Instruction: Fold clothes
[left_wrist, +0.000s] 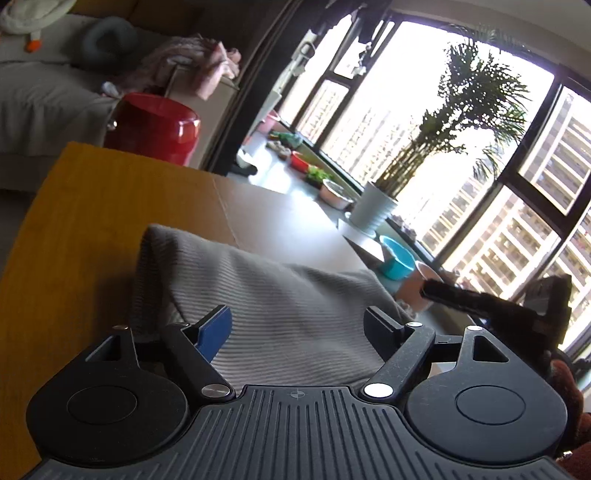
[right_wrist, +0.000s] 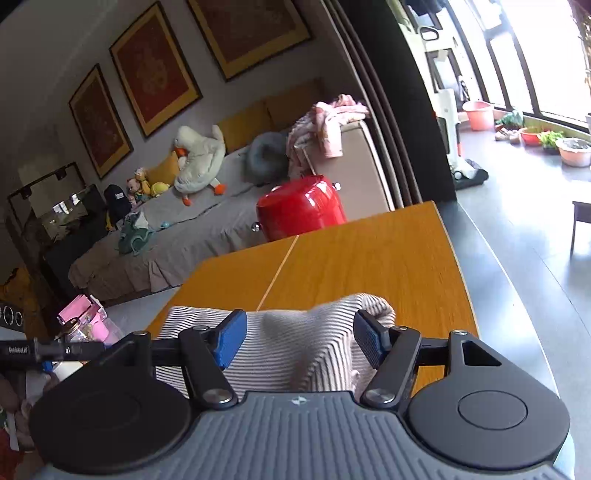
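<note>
A grey-and-white ribbed knit garment (left_wrist: 295, 310) lies bunched on the orange wooden table (left_wrist: 92, 221), near its front edge. Fine stripes run across the fabric. In the right wrist view the same garment (right_wrist: 295, 347) rises in a soft hump, with one rounded fold bulging at its right end.

The garment (left_wrist: 295, 306) was a ribbed knit cloth, soft and matt, pale grey. The surface (right_wrist: 369, 258) looked like smooth orange-brown wood with a low sheen. The fingers (right_wrist: 229, 339) carried blue textured pads on matt black plastic, joined by shiny metal pins. A red stool (right_wrist: 301, 210) was glossy.
</note>
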